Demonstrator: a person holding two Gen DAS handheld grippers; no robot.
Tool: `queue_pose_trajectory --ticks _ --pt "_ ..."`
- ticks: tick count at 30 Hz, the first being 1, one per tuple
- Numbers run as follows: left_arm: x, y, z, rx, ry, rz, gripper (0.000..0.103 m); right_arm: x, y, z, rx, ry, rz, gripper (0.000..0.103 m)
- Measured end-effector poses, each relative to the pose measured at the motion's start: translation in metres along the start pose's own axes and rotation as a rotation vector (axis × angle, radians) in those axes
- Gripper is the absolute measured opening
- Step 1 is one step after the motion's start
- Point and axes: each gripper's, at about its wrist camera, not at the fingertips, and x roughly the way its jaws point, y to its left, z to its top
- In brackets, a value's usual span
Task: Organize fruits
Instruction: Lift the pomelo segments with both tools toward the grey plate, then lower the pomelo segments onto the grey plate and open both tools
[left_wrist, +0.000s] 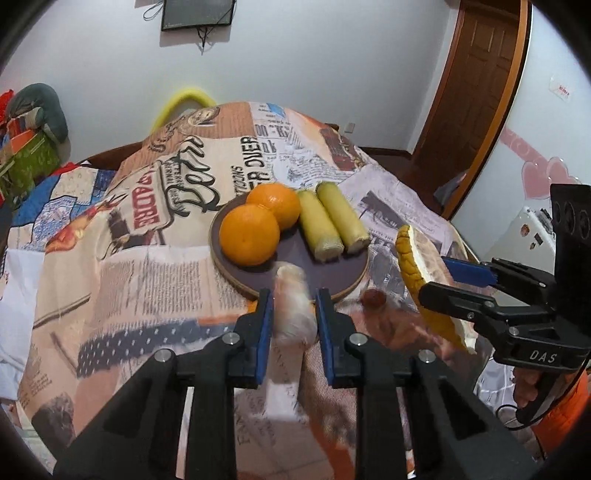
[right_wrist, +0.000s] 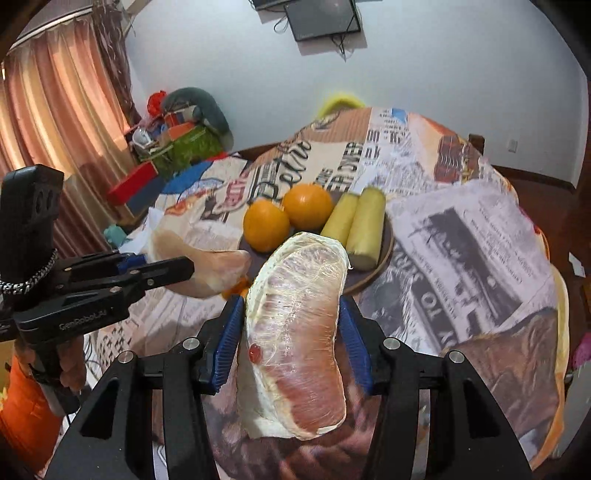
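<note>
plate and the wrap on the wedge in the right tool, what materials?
Plate: looks like wood or bamboo with a matte dark top; the pale rim edge suggests it, though it could be melamine. Pomelo wedge in the right tool: thin clear plastic film, glossy and wrinkled, clinging to pink flesh. Rind side is yellow, seen from the left wrist view.

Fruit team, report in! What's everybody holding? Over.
Left tool shut on pale wedge. Right tool shut on wrapped pomelo slice. Plate has oranges, front free.
</note>
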Motion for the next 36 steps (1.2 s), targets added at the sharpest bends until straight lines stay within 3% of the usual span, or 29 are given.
queue_pose_trajectory --ticks 9,22,29,36 --pt "0.015 -0.006 0.02 0.027 -0.026 0.02 0.013 0.003 -0.013 0.014 0.017 -0.034 0.002 0.049" --pt "0.013 -0.019 0.052 0.055 -0.068 -0.025 0.012 0.007 -0.028 0.03 0.027 -0.059 -0.003 0.049" --pt "0.042 -0.026 0.065 0.082 -0.025 -0.037 0.012 0.017 -0.037 0.04 0.039 -0.061 -0.001 0.049" --pt "0.076 -0.011 0.071 0.038 0.007 -0.025 0.012 0.039 -0.042 0.052 0.039 -0.053 0.005 0.049"
